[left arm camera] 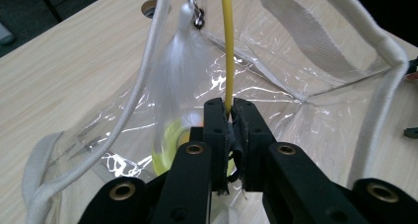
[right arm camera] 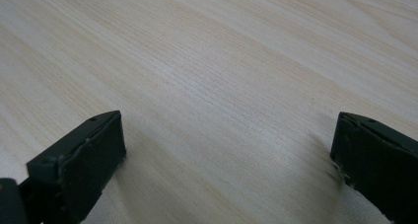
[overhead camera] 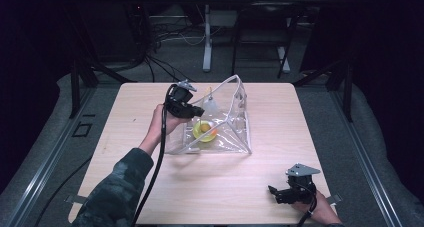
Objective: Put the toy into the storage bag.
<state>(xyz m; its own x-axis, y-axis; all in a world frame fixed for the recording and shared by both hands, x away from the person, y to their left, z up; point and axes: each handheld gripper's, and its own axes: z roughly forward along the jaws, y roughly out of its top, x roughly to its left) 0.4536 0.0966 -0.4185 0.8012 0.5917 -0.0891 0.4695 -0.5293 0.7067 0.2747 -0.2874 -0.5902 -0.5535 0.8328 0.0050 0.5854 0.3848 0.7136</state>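
The clear plastic bag stands near the middle of the table and serves as the reference for all positions. At the bag's left side, the left gripper reaches over the open mouth, held up by a hand in a camouflage sleeve. In the left gripper view this gripper has its jaws pressed together on a thin yellow strap, which rises straight up from between them; the pinch point sits above the bag's interior. Just left of the strap hangs a white fluffy tassel on a small metal clasp, beside the bag's white corded handle. Inside the bag, below the left gripper, lies a yellow bowl-like object with something orange in it. The bag's right wall stands raised to a peak. Well to the right of the bag and nearer the person, the right gripper rests low at the table's near edge, jaws spread wide with bare wood between them.
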